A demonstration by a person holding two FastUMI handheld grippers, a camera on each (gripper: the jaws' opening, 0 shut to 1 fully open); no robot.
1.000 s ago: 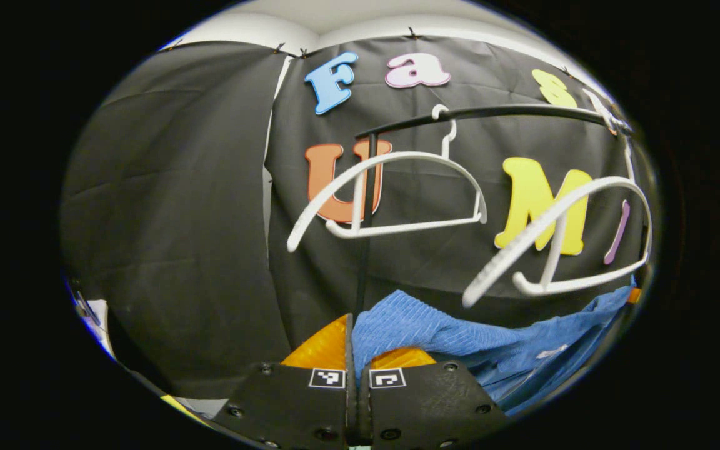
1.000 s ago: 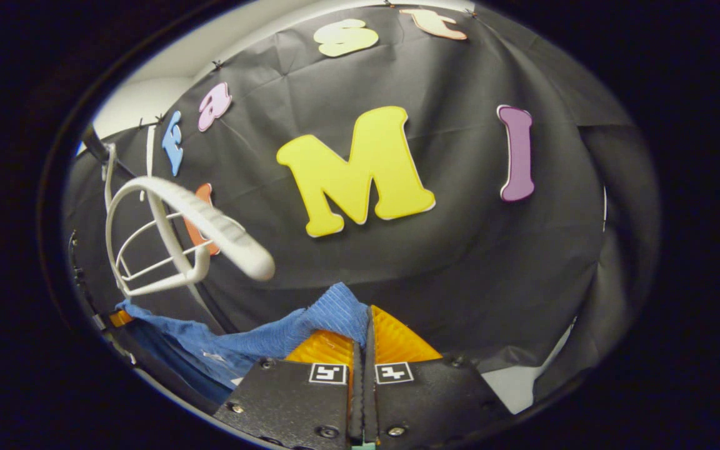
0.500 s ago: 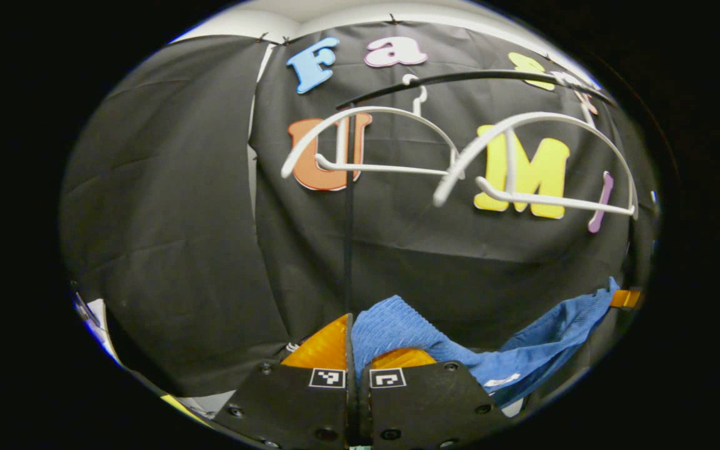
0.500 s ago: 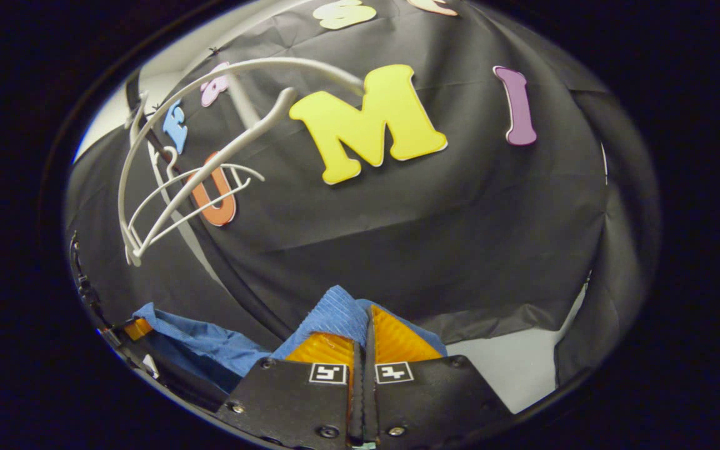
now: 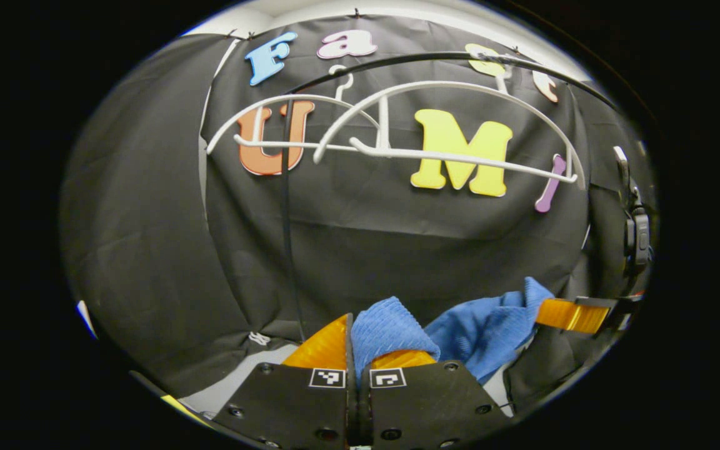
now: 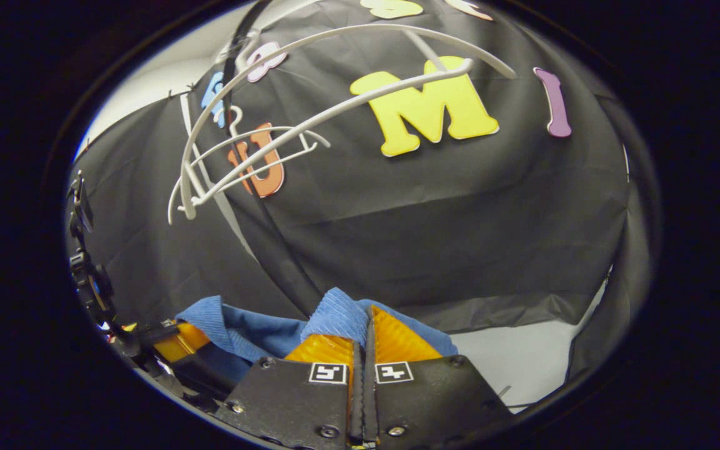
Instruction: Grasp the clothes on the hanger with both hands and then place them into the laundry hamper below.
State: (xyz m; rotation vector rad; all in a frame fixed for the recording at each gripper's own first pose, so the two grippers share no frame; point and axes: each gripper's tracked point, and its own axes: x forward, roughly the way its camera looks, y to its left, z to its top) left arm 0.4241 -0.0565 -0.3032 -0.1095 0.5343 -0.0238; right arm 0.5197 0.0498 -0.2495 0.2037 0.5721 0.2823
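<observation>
Blue knit garment (image 5: pixel 479 325) hangs between left gripper (image 5: pixel 358 350) and right gripper (image 6: pixel 365 334), each clamped on an edge, below the bare white hangers (image 5: pixel 397 125), ready for lowering.

Ribbed blue cloth garment (image 5: pixel 491 322), smooth white plastic hangers (image 5: pixel 454 153), matt black rail (image 5: pixel 435 57)

Two white hangers (image 5: pixel 391 147) and a black rail (image 5: pixel 435 57) are hanging overhead; below them, open room is lying before the black cloth wall (image 5: pixel 372 231).
</observation>
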